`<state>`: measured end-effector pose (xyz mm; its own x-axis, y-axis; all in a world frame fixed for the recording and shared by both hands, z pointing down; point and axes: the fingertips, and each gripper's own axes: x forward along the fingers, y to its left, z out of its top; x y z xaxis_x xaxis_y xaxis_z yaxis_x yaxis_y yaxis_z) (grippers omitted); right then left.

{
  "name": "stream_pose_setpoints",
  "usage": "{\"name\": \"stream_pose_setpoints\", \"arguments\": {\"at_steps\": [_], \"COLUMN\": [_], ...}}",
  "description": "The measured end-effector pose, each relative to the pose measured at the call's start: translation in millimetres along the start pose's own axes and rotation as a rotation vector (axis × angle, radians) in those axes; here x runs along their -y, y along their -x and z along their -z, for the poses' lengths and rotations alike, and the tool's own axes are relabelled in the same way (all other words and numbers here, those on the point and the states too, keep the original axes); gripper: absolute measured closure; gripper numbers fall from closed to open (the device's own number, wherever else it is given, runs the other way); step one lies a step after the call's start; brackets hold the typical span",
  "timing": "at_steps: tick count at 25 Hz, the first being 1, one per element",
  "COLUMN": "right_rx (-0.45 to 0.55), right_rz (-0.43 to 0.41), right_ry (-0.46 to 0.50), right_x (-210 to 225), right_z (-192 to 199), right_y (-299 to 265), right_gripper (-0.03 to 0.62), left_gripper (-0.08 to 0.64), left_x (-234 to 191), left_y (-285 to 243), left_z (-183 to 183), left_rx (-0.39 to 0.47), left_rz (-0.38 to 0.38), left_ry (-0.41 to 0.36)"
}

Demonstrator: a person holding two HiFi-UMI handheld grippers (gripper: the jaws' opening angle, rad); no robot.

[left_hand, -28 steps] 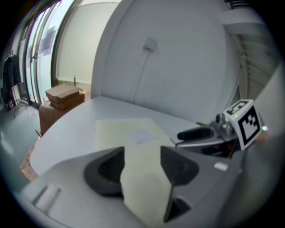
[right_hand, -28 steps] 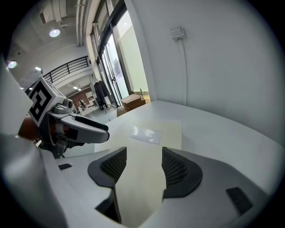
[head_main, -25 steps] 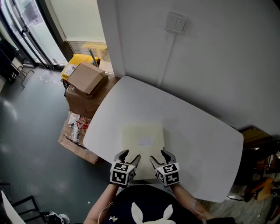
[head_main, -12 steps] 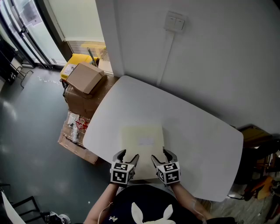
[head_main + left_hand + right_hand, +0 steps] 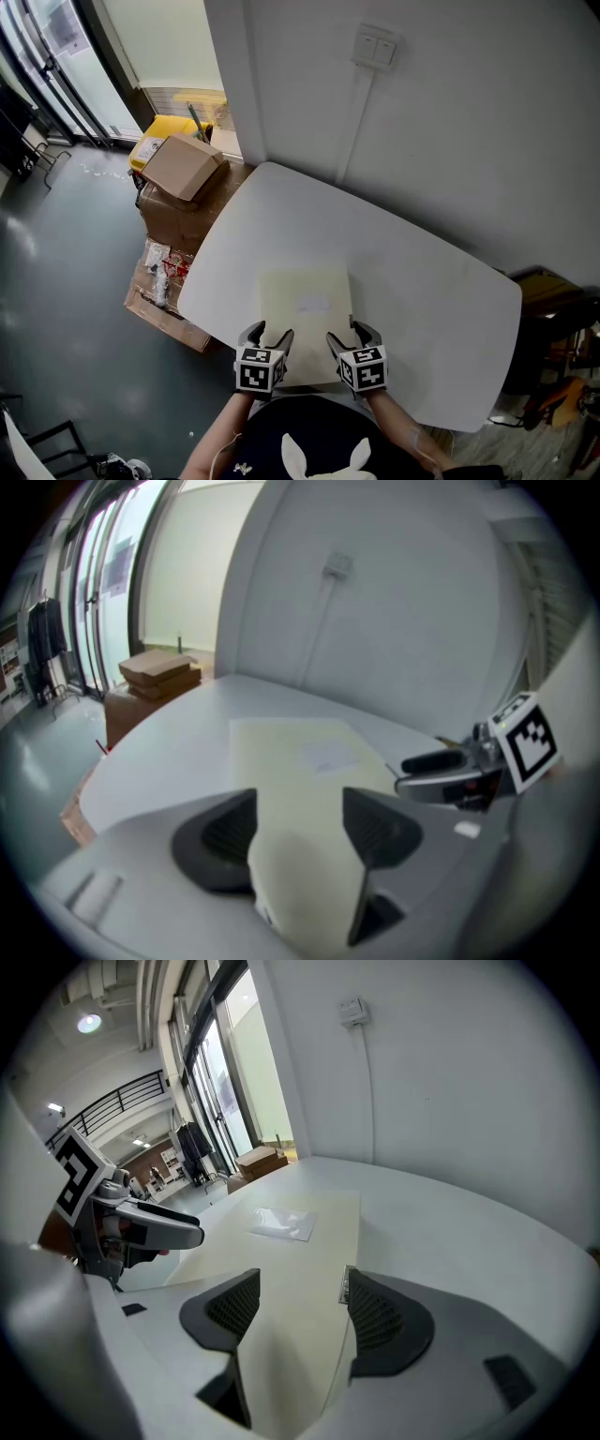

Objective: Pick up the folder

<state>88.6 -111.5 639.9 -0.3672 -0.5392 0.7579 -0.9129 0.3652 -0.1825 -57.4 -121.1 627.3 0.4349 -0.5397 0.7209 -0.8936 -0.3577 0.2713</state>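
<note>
A pale yellow folder [image 5: 305,314] with a small clear label [image 5: 313,303] lies flat on the white table [image 5: 422,272], its near edge by the table's front rim. My left gripper [image 5: 269,334] hovers over the folder's near left part and my right gripper [image 5: 350,335] over its near right edge. In the left gripper view the folder [image 5: 300,752] shows between the spread jaws of the left gripper [image 5: 300,822]. In the right gripper view the right gripper [image 5: 300,1307] has jaws still opening, with the folder [image 5: 281,1251] between them and its right edge by the right pad. Neither gripper presses on it.
The wall runs close behind the table, with a switch plate [image 5: 375,47] and a cable hanging down. To the left, past the table's edge, stand stacked cardboard boxes [image 5: 183,169], a yellow bin [image 5: 164,131] and floor clutter [image 5: 161,272]. Dark furniture [image 5: 553,309] stands at the right.
Both grippers' jaws stand a little wider than a second ago. The hands have barely shifted and the folder lies where it was.
</note>
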Motion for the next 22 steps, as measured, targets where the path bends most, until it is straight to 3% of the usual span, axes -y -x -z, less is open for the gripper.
{"name": "stream_pose_setpoints", "arguments": {"at_steps": [10,16,22], "right_rx": [-0.013,-0.017,-0.023], "right_rz": [0.005,-0.026,-0.02], "right_ry": [-0.06,-0.147,-0.156], "right_x": [11.6,16.8,20.3], "right_z": [4.8,8.4,11.4], "right_y": [-4.2,-7.9,-10.6], "right_gripper": [0.328,0.321,0.321], "left_gripper": [0.285,0.282,0.281], "left_x": [-9.7,-13.4,-19.2], "left_y": [-3.2,-5.6,-8.0], "left_z": [3.5,4.9,14.5], "left_rx": [-0.004,-0.002,-0.026], "left_rz": [-0.014,-0.018,-0.023], "left_ry": [0.042,0.068,0.079]}}
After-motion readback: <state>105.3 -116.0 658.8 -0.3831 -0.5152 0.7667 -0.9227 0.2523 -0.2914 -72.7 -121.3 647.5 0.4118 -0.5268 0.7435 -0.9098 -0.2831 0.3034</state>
